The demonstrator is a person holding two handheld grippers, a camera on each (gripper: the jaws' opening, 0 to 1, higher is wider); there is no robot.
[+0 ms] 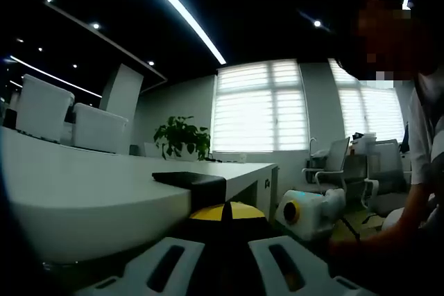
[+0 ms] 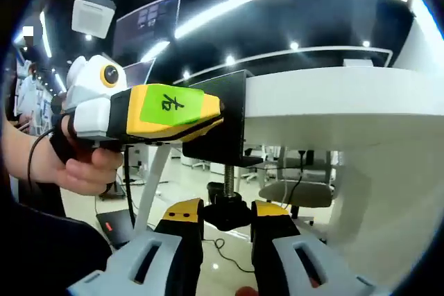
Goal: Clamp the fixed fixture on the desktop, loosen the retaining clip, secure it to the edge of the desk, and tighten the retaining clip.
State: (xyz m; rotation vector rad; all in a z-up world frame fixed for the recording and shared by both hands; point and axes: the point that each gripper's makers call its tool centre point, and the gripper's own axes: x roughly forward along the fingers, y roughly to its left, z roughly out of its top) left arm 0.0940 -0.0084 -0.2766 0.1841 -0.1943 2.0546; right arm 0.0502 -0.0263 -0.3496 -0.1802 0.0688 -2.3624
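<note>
Black fixture [image 2: 220, 119] sits clamped over edge of white desk [image 2: 333, 98], top plate on desktop, screw [image 2: 229, 184] hanging below underside.

Right gripper view: right gripper [image 2: 227, 214] below desk edge, jaws closed on black knob [image 2: 227, 211] at screw's lower end. Left gripper [image 2: 220, 112], held by person's hand [image 2: 87, 164], has jaw tips at fixture's side; grip state cannot tell.

Left gripper view: fixture top plate [image 1: 189, 180] lies at desk [image 1: 83, 185] edge, potted plant [image 1: 182, 136] beyond.
</note>
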